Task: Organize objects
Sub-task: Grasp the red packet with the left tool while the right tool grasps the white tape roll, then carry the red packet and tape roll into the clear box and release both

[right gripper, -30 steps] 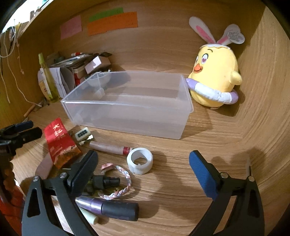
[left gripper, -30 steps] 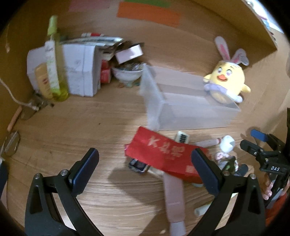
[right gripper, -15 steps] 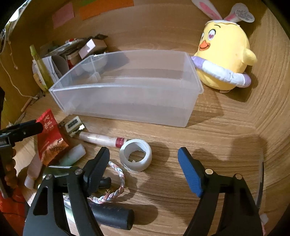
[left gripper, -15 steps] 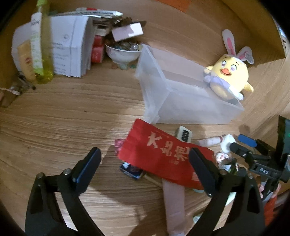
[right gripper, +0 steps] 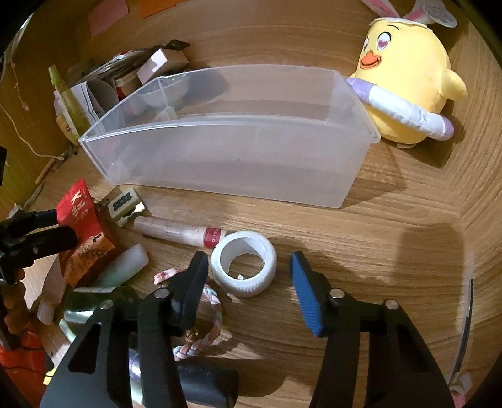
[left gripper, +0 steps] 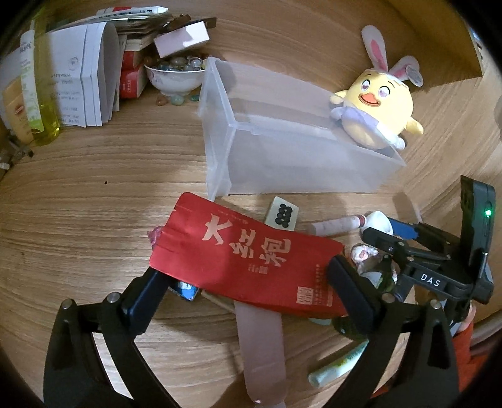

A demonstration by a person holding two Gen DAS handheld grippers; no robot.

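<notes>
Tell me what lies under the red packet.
Under the red packet part of a pink strip, a small blue item and a thin stick show. The rest is covered.

Wood-grain desk [right gripper: 392, 226] is running under me; matching wood back panel [right gripper: 282, 34] is rising behind. Pink [right gripper: 108, 17] and orange sticky notes [right gripper: 158, 4] are sticking there. Warm overhead light is casting soft shadows rightward.

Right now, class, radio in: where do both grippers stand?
Left gripper open, straddling red packet. Right gripper open around white tape roll. Clear bin empty. Nothing blocking.
</notes>
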